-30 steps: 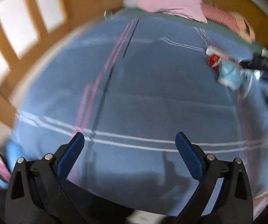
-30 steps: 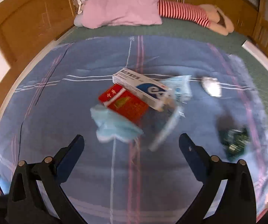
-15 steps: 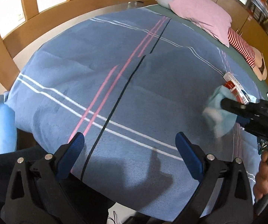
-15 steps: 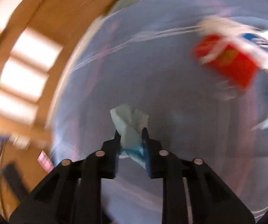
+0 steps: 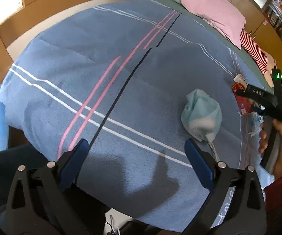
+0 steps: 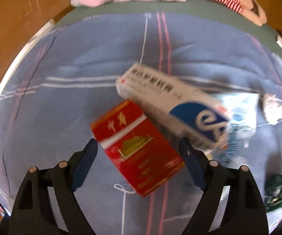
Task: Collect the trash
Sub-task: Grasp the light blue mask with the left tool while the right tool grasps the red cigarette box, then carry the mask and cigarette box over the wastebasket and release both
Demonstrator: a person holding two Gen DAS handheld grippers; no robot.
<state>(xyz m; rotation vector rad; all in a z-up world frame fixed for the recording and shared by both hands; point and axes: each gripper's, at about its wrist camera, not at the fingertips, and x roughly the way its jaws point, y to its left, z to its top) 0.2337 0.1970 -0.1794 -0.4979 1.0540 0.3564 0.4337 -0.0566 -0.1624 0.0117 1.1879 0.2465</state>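
Right gripper: jaws opening wide, straddling the red carton without pressing it. Risk: the white box is overlapping the carton's far edge, likely dragging along.

Left gripper: spread wide, hovering empty.

Crumpled mask: lying loose on the blue blanket, risking being overlooked.

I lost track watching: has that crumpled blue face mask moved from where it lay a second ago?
Yes. The face mask has left the red box it lay against and now sits nearer the blanket's front edge, by the left claw.
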